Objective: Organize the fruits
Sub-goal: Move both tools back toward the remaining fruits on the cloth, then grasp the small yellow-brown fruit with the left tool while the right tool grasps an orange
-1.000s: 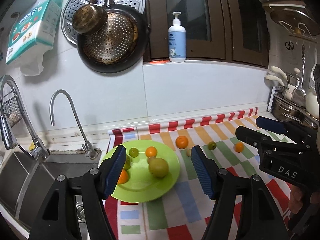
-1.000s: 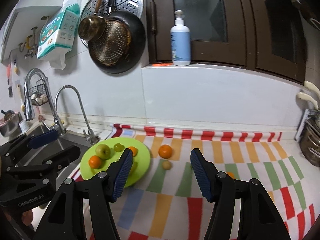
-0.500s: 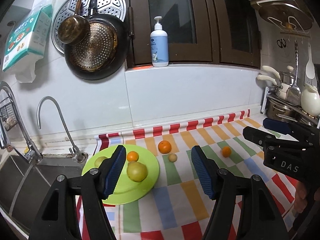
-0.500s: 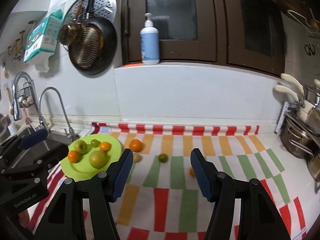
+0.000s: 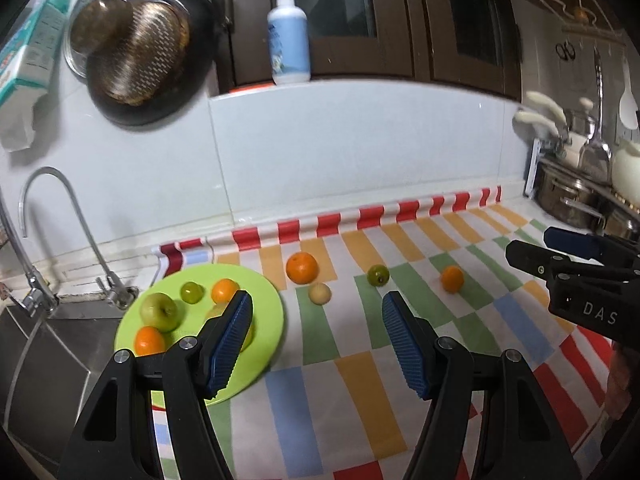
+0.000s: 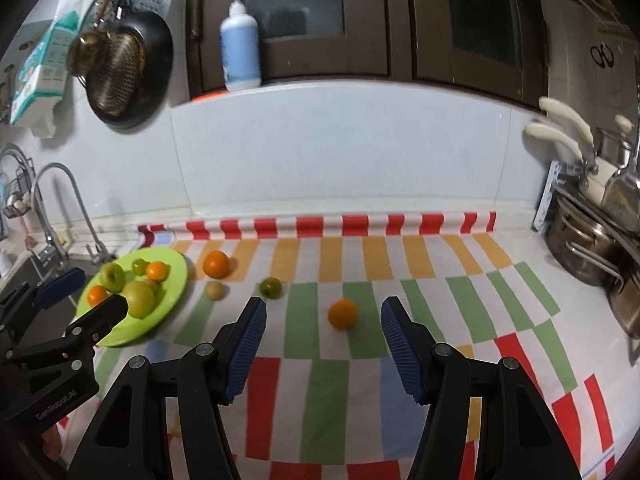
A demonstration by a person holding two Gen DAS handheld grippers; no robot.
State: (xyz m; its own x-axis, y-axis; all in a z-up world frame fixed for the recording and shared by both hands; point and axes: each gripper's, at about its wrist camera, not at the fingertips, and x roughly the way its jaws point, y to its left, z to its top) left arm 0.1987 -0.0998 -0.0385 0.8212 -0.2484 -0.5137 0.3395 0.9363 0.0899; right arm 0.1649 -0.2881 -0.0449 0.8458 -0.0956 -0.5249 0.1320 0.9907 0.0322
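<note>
A: Right wrist view: where is the loose fruit found?

B: A small orange (image 6: 343,313) is seen on the counter (image 6: 440,280), just beyond the right gripper (image 6: 322,322), whose jaws are spread wide and empty. Further left, past three more loose fruits, a green plate (image 6: 176,280) is already loaded.

A: How should it be handled?

B: It is judged light, firm and prone to rolling; its widest middle should be pinched gently. The left gripper (image 5: 316,330) is likewise held open, with nothing gripped.
</note>
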